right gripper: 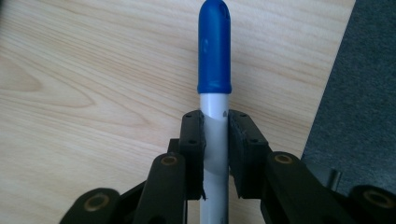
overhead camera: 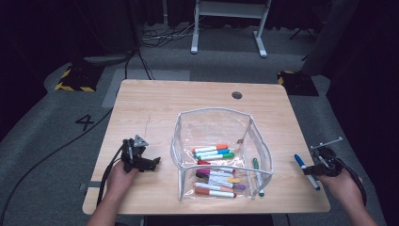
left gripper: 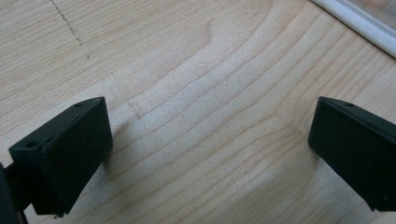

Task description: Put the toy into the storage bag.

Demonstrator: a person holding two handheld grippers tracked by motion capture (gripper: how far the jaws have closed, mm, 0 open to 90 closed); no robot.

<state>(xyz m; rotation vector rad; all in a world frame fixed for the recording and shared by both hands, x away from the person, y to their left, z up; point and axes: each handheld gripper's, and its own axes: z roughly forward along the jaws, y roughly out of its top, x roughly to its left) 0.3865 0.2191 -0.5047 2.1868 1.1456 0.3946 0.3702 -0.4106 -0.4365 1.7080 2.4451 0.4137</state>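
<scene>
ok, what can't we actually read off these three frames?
- Blue marker: the lower barrel is cut off by the bottom edge in the right gripper view, and it is too small for print in the high view.
- Clear pouch: in the left gripper view, the frame's top right corner leaves just its white rim.
- Markers in the pouch: they overlap under glare in the high view, so the count is uncertain.

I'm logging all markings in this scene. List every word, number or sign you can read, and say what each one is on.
"4": a dark numeral on the grey floor, left of the table.
Yellow-and-black hazard stripes, no words: on two floor plates beyond the table's far corners.
Blue-capped marker in the right gripper: a tiny dark mark on its white barrel, too small to read.
Markers in the clear pouch: barrel print too blurred to read.
</scene>
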